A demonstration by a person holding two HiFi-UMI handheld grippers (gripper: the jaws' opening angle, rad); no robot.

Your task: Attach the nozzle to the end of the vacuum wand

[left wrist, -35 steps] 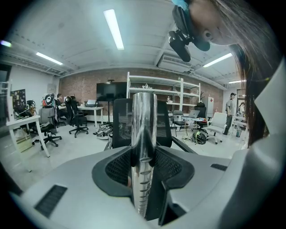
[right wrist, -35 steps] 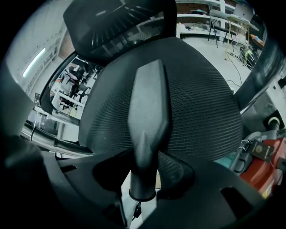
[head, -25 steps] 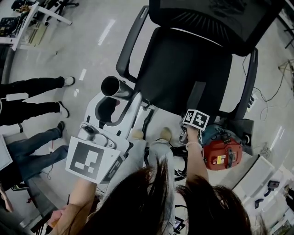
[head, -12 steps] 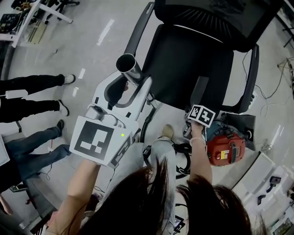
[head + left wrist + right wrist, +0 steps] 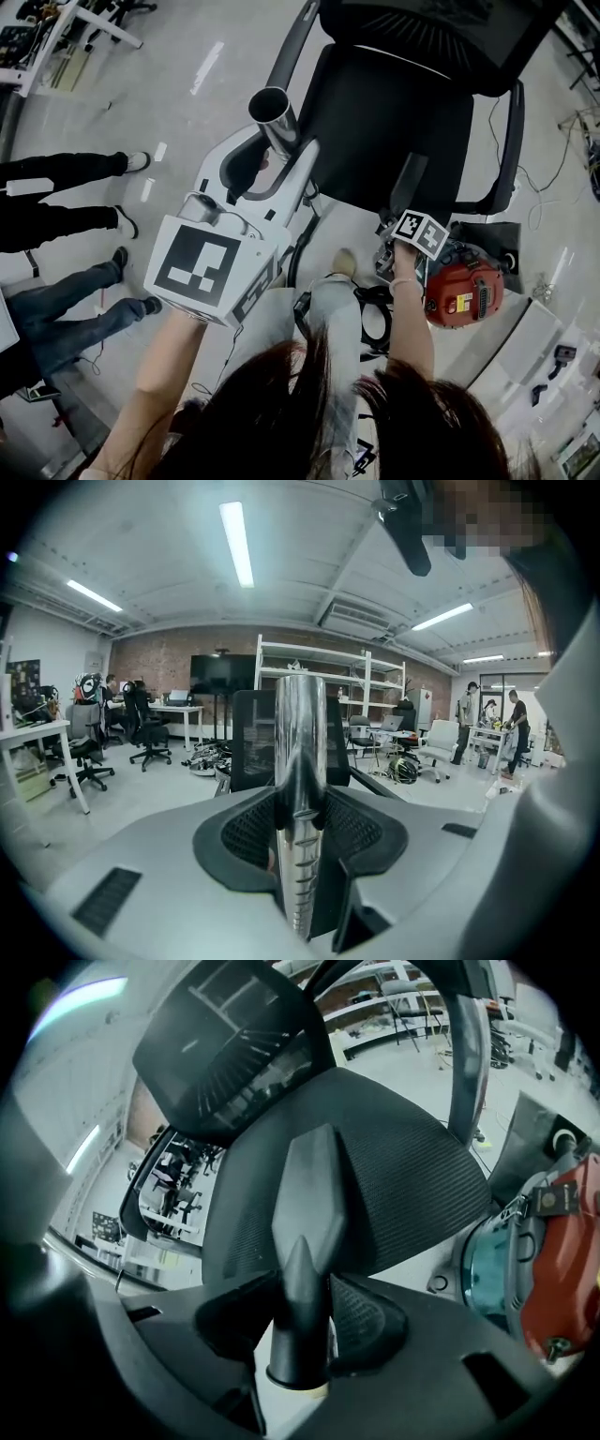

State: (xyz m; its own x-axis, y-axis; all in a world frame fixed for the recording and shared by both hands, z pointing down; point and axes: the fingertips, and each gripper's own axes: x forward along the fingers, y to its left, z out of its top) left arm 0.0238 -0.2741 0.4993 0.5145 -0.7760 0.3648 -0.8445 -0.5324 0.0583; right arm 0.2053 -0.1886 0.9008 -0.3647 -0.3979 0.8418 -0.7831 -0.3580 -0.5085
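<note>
Nozzle (image 5: pixel 305 1241) in right hand-held gripper (image 5: pixel 305 1314), plainest in its own view

— What does the wand (image 5: pixel 300 761) look like?
— It's a shiny metal tube with small ridges along its near part. The left gripper (image 5: pixel 300 829) has it clamped between its jaws, and it points straight out along them. From the head view its open round mouth (image 5: pixel 270 103) tilts upward.
— And the nozzle (image 5: pixel 302 1269)?
— It's dark grey plastic, pinched in the right gripper (image 5: pixel 302 1327), with the round collar nearest and the flattened end pointing away.
— Are they joined?
— No, they're well apart, wand on the left and nozzle on the right.
</note>
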